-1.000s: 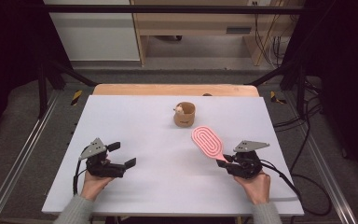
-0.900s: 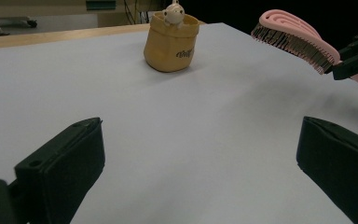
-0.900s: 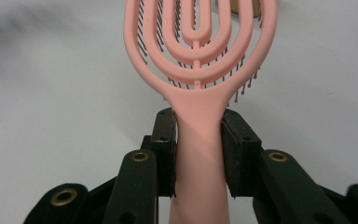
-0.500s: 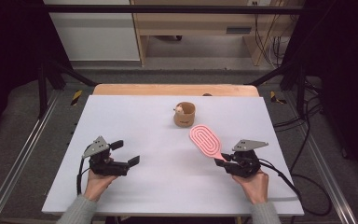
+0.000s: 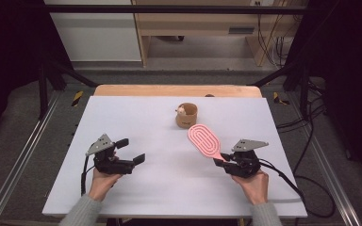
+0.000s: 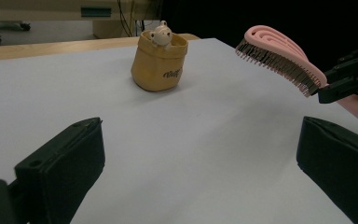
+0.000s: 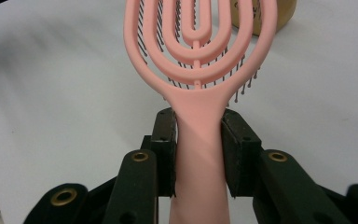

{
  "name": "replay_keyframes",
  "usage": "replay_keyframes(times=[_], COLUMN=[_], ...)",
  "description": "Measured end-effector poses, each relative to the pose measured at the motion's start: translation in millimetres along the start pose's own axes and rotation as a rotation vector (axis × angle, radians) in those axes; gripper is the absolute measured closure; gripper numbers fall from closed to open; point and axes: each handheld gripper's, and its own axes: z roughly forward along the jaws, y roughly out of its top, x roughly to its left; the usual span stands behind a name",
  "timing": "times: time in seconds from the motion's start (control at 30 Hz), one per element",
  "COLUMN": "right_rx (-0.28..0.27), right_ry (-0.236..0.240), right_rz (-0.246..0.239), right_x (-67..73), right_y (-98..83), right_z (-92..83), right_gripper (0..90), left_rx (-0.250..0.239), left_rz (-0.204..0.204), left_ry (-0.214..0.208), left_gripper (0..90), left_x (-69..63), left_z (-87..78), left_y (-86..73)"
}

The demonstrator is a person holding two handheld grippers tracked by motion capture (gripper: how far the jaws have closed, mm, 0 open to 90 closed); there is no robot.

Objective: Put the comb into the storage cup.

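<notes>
White table on grey floor, wooden shelf behind, dark sides

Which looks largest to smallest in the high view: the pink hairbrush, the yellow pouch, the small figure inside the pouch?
1. Pink hairbrush, longest.
2. Yellow pouch, shorter; being farther from the camera may shrink it a little.
3. Small figure, clearly smallest.

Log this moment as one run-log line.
right claw: shut on pink hairbrush handle, brush lifted | left claw: open, empty | tan pouch: upright
</notes>
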Motion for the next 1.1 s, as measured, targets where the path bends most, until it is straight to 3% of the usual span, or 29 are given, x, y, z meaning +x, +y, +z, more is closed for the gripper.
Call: replay_keyframes(times=[1.1], right_rx=[-0.034], right_ry=[0.029], right_rz=[-0.012], right_x=[7.5], right_y=[7.5], right_z=[4.4], right_gripper=[69.5], left_rx=[-0.03], left_rz=[-0.022], left_ry=[-0.072], left_gripper=[0.9], left_x=[-26.9], left_z=[32.3], left_y=[17.1])
